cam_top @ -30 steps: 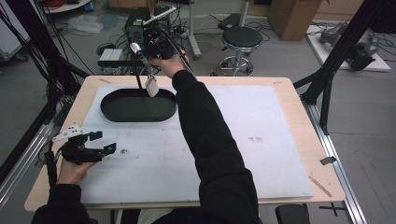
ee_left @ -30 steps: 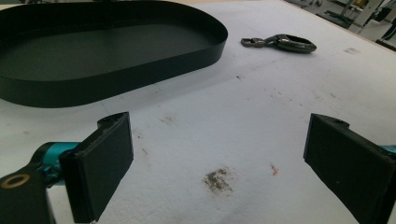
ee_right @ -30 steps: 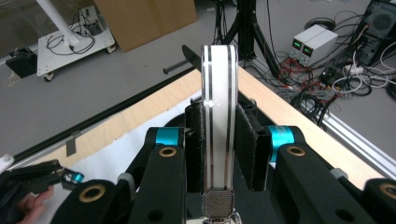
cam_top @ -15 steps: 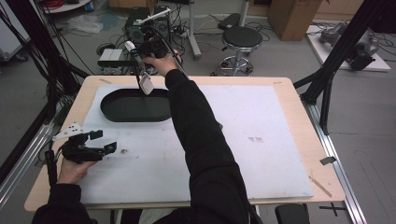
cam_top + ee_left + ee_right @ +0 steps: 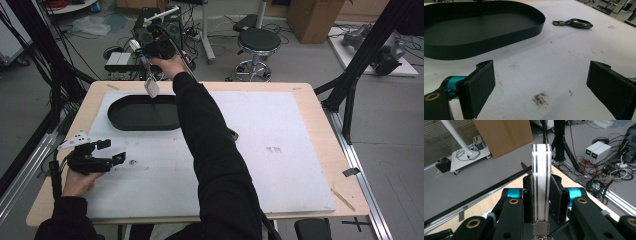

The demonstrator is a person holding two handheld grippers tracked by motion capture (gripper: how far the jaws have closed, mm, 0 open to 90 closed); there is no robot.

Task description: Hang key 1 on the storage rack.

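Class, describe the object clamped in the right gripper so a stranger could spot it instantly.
Start at the oval black tray on the white table. Above its far rim, the right gripper pinches a flat white slab with dark stripes. Unlike the metal clasp on the table, it is held in the air.

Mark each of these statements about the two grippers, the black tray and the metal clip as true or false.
1. The right gripper is clamped on a flat white object. True.
2. The left gripper holds the metal clip. False: its jaws stand open, and the clip lies on the white mat farther off.
3. The black tray holds several items. False: nothing shows inside it.
4. In the high view, the white object hangs near the tray's far rim. True.
5. The left gripper hovers over the tray. False: it sits on the mat near the table's near-left corner.
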